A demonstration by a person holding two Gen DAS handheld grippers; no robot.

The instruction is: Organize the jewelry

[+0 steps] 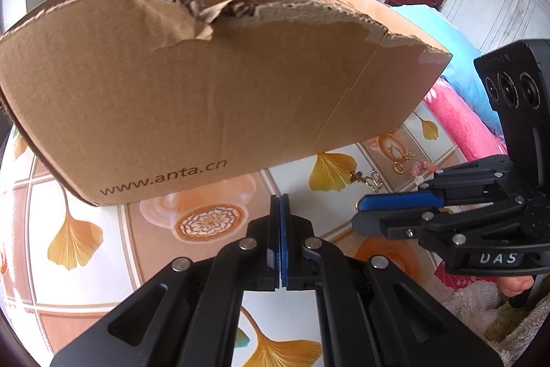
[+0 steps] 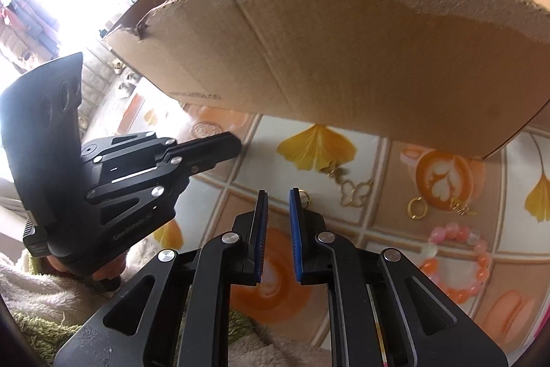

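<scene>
The left gripper [image 1: 279, 196] is shut on nothing, near the box [image 1: 206, 98]. The right gripper [image 2: 279, 191] has a narrow gap with nothing visibly between its pads; a gold ring [image 2: 302, 194] sits just beyond its right tip. Right of it lie a gold chain [image 2: 350, 186], a second ring [image 2: 417, 208] and a pink bead bracelet [image 2: 457, 260] on the patterned cloth [image 2: 378, 229].

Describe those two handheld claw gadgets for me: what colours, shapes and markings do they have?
Both are matte black. The left claw and right claw each have two flat fingers faced with blue pads, driven by slotted black link bars joined with round silver rivets. The right one's body carries white letters, DAS, and a curved black housing with round lenses.
</scene>
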